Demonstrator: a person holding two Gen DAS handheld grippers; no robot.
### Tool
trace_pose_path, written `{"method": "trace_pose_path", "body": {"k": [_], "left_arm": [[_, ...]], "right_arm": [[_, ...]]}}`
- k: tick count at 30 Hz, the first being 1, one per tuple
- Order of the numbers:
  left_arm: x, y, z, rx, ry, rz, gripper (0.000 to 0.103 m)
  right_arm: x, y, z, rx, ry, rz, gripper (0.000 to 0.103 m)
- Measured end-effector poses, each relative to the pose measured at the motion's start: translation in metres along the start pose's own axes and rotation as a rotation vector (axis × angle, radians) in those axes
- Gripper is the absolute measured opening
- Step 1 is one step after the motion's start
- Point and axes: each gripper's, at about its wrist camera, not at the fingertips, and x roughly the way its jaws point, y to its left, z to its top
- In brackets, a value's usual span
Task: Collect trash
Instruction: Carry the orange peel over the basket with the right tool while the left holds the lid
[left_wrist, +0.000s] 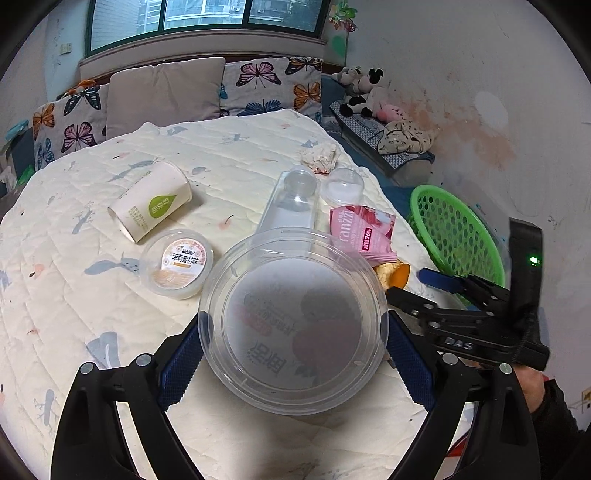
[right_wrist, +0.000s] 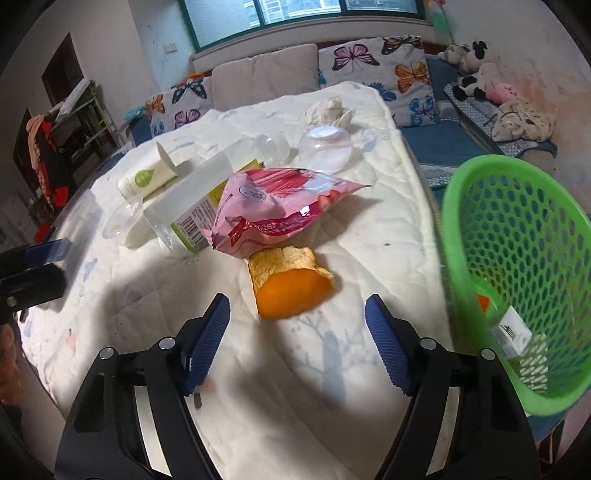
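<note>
My left gripper (left_wrist: 293, 347) is shut on a clear plastic cup (left_wrist: 291, 321), held above the quilt, mouth toward the camera. My right gripper (right_wrist: 297, 339) is open and empty, just short of an orange peel (right_wrist: 290, 286) on the quilt. Behind the peel lie a pink snack bag (right_wrist: 275, 205), a white and green carton (right_wrist: 192, 206), a paper cup (right_wrist: 151, 175), a clear dome lid (right_wrist: 328, 149) and a crumpled tissue (right_wrist: 328, 109). A round pudding tub (left_wrist: 177, 262) lies left of the held cup. A green mesh basket (right_wrist: 517, 258) stands at the right, with some trash inside.
The trash lies on a cream quilt (left_wrist: 74, 277) over a round surface. Butterfly pillows (left_wrist: 277, 85) and plush toys (left_wrist: 364, 92) sit behind. The right gripper's body (left_wrist: 472, 317) shows at the right of the left wrist view, near the basket (left_wrist: 454, 229).
</note>
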Motion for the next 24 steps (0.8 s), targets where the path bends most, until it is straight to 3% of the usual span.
{"method": "trace_pose_path", "body": {"k": [6, 12, 24], "left_arm": [[0.003, 0.003, 0.0, -0.007, 0.008, -0.007, 0.089], [0.002, -0.002, 0.001, 0.002, 0.007, -0.017, 0.089], [0.002, -0.037, 0.011, 0.063, -0.003, -0.073, 0.089]], "right_arm": [[0.011, 0.006, 0.002, -0.039, 0.006, -0.078, 0.061], [0.001, 0.0, -0.002, -0.025, -0.009, -0.072, 0.045], [-0.05, -0.023, -0.015, 0.026, -0.073, -0.07, 0.043]]}}
